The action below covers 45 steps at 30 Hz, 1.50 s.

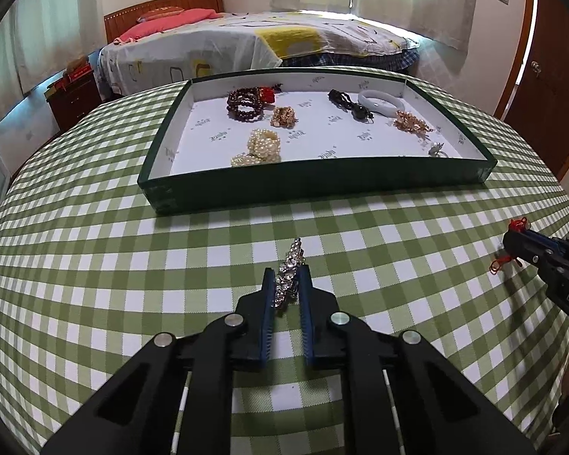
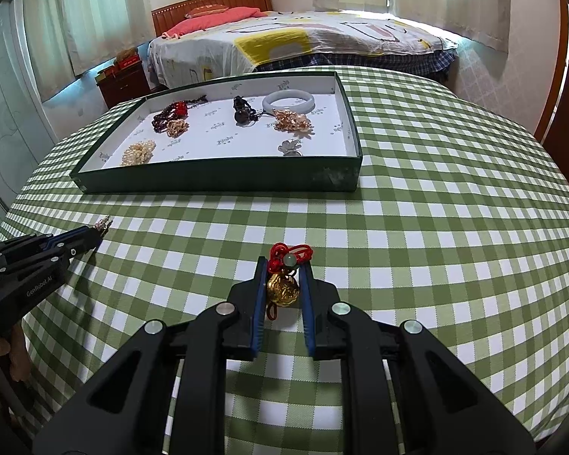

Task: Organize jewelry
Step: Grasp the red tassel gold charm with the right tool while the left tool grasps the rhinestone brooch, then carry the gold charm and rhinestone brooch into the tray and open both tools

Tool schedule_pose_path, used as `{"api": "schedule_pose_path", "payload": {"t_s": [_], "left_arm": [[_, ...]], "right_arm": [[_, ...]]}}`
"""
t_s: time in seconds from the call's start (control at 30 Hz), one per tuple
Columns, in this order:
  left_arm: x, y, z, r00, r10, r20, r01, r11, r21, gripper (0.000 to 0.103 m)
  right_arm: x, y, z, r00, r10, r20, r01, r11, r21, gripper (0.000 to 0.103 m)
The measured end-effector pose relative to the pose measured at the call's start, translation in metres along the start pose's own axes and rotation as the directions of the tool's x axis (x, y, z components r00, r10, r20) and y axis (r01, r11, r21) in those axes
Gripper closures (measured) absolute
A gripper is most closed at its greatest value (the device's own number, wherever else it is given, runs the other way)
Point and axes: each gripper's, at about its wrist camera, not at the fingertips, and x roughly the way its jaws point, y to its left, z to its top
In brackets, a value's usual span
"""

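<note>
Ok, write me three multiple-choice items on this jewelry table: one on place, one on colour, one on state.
1. Where does the white bangle lie?
A. in the green tray
B. on the bed
C. on the bare tablecloth

2. What colour is the cord on the gold charm?
A. blue
B. red
C. black

3. What is the left hand-held gripper doing?
A. standing open over the tray
B. holding the pearl strand
C. clamped on the rhinestone piece

Answers: 1 A, the bangle sits by the tray's far wall; 2 B, red loops show above the charm; 3 C, both pads press its sides.
</note>
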Motion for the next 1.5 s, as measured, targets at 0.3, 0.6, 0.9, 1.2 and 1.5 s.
{"api": "schedule_pose_path", "payload": {"t_s": [0.3, 0.6, 0.9, 1.2, 1.5], "left_arm": [[-0.015, 0.002, 0.003, 0.999, -0.009, 0.032, 0.009, 1.0, -0.011, 0.09], [-0.044, -0.001, 0.025, 0.992, -0.037, 0.117, 0.039, 0.999, -0.011, 0.09], [-0.06, -0.004, 0.062, 0.975, -0.045, 0.216, 0.049, 0.999, -0.014, 0.09], [-0.055, -0.011, 0.1, 0.956, -0.05, 0.288, 0.059, 0.998, -0.025, 0.09], [-0.015, -0.015, 0.12, 0.959, -0.018, 0.281, 0.033, 0.998, -0.048, 0.09]], "right_arm": [[-0.008, 0.007, 0.003, 1.0, 0.013, 0.021, -0.013, 1.0, -0.008, 0.087], [-0.033, 0.016, 0.021, 0.994, 0.055, 0.09, -0.055, 0.998, -0.008, 0.087], [-0.052, 0.036, 0.058, 0.979, 0.074, 0.191, -0.063, 0.996, -0.065, 0.087], [-0.05, 0.049, 0.099, 0.957, 0.087, 0.276, -0.059, 0.992, -0.108, 0.087], [-0.007, 0.049, 0.131, 0.96, 0.1, 0.261, -0.077, 0.992, -0.096, 0.086]]}}
